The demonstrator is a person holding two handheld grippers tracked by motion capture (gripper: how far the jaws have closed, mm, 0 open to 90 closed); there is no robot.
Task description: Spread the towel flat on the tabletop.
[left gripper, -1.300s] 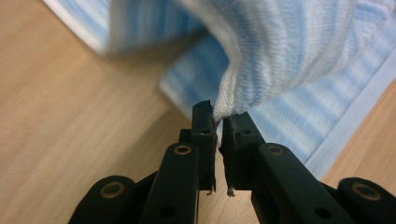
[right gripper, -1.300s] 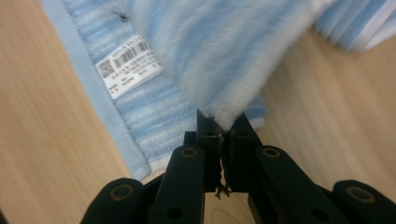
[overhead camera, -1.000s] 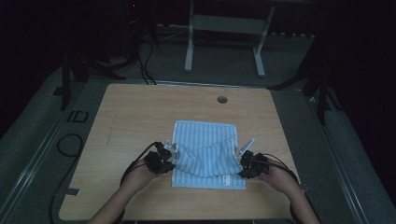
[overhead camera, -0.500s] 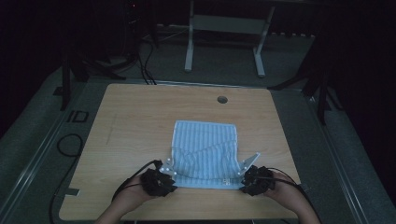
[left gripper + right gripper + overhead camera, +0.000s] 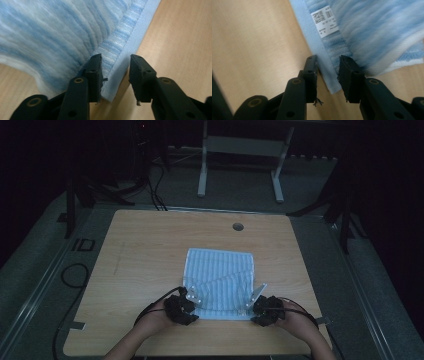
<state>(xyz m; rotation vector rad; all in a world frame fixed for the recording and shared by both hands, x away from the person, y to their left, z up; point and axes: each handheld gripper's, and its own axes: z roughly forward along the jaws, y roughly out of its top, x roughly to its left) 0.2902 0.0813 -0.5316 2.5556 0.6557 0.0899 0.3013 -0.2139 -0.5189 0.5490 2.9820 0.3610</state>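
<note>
A light blue striped towel (image 5: 220, 275) lies folded on the wooden table (image 5: 145, 245), its top layer creased on a diagonal. My left gripper (image 5: 191, 296) is at the towel's near left corner and my right gripper (image 5: 252, 301) at its near right corner. In the left gripper view the jaws of the left gripper (image 5: 115, 60) stand apart, with the towel's hemmed corner (image 5: 117, 50) lying loose between them. In the right gripper view the right gripper (image 5: 328, 61) is likewise open astride the towel's edge (image 5: 329, 72), just below a white label (image 5: 325, 21).
A round cable hole (image 5: 238, 226) sits near the table's far edge. A grey metal stand (image 5: 240, 145) is on the floor beyond the table, and a black cable (image 5: 75, 270) loops on the floor at the left. Bare wood surrounds the towel.
Both grippers drew back toward the table's near edge, bringing the towel's top layer down to its near edge. In the last half second they have hardly moved.
</note>
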